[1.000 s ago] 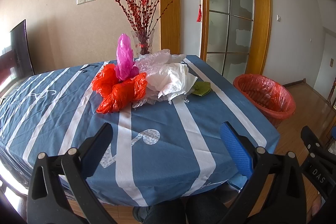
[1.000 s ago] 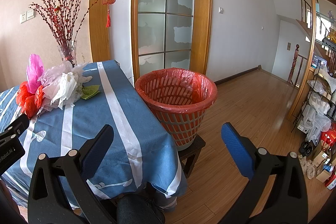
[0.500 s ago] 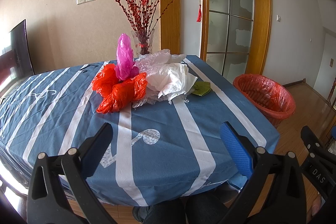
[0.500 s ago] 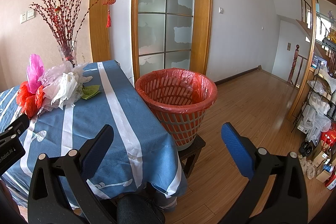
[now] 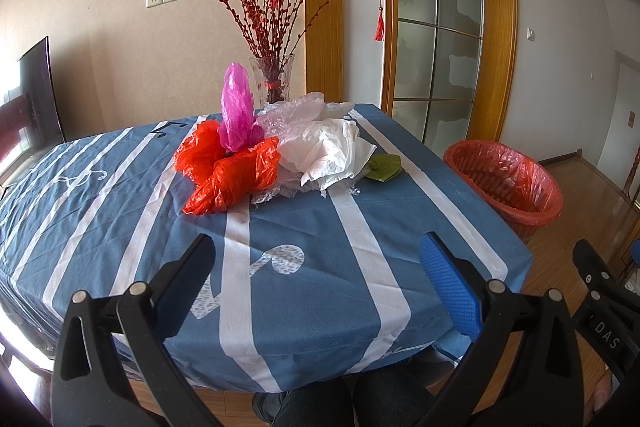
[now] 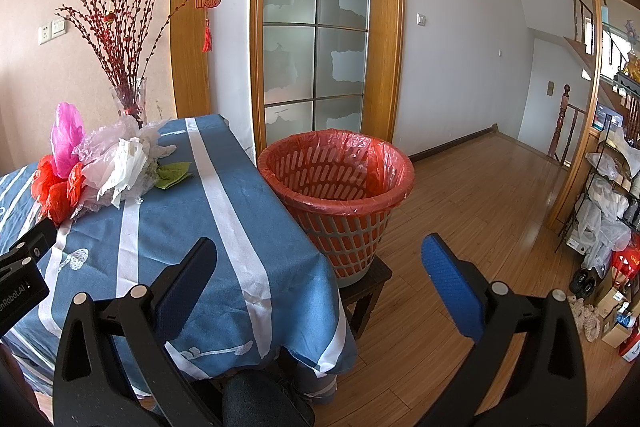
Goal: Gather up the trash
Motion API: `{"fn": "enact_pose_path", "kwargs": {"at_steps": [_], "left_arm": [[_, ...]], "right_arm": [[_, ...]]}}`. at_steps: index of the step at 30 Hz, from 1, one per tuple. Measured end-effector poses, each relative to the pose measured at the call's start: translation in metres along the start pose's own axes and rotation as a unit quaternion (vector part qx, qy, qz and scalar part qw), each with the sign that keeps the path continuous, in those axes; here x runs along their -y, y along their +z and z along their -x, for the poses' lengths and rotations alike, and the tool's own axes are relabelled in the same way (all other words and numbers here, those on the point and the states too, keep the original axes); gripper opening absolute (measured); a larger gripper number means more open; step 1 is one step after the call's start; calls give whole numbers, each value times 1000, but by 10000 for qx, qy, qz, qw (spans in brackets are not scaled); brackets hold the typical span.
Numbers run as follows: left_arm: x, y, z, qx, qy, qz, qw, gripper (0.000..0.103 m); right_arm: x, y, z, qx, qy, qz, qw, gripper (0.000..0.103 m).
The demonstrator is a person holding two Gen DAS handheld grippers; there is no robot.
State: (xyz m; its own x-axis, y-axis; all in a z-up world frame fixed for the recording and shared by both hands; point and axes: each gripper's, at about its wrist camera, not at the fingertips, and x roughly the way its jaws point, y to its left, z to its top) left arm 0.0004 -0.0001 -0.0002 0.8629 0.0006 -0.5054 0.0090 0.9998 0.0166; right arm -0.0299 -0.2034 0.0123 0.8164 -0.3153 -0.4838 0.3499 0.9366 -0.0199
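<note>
The trash is sitting in a heap at the centre of the left wrist frame, on the far half of the table (image 5: 160, 227): a red bag (image 5: 228, 171) nearest, a pink bag (image 5: 237, 107) standing up behind it, white bags (image 5: 324, 147) to their right, and a green scrap (image 5: 383, 167) touching the white pile's right edge. In the right wrist frame the same heap is lying at the left edge.

The bin (image 6: 336, 183), lined in red, is waiting at centre of the right wrist frame on a low stool (image 6: 368, 283), just beside the table's edge.

Both tongs are gaping wide and holding nothing. The left gripper (image 5: 316, 275) is hovering over the near cloth, well apart from the heap; the right gripper (image 6: 320, 275) is pointing toward the bin.

No grasp has begun, I judge. A good first pick is the red bag: pinching a bunched fold rather than a loose flap, since thin film slips and drags neighbours. The vase (image 5: 273, 79) is standing close behind, so approaching low from the front looks safest.
</note>
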Motion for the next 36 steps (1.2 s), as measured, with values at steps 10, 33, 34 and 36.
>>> {"fn": "enact_pose_path", "kwargs": {"at_steps": [10, 33, 34, 36], "left_arm": [[0, 0, 0, -5, -1, 0, 10000, 99], [3, -3, -1, -41, -2, 7, 10000, 99], [2, -4, -4, -47, 4, 10, 10000, 99], [2, -5, -4, -54, 21, 10, 10000, 99]], "right_arm": [[0, 0, 0, 1, 3, 1, 10000, 101], [-1, 0, -1, -1, -2, 7, 10000, 101], [-1, 0, -1, -2, -6, 10, 10000, 101], [-2, 0, -1, -5, -6, 15, 10000, 101]]}}
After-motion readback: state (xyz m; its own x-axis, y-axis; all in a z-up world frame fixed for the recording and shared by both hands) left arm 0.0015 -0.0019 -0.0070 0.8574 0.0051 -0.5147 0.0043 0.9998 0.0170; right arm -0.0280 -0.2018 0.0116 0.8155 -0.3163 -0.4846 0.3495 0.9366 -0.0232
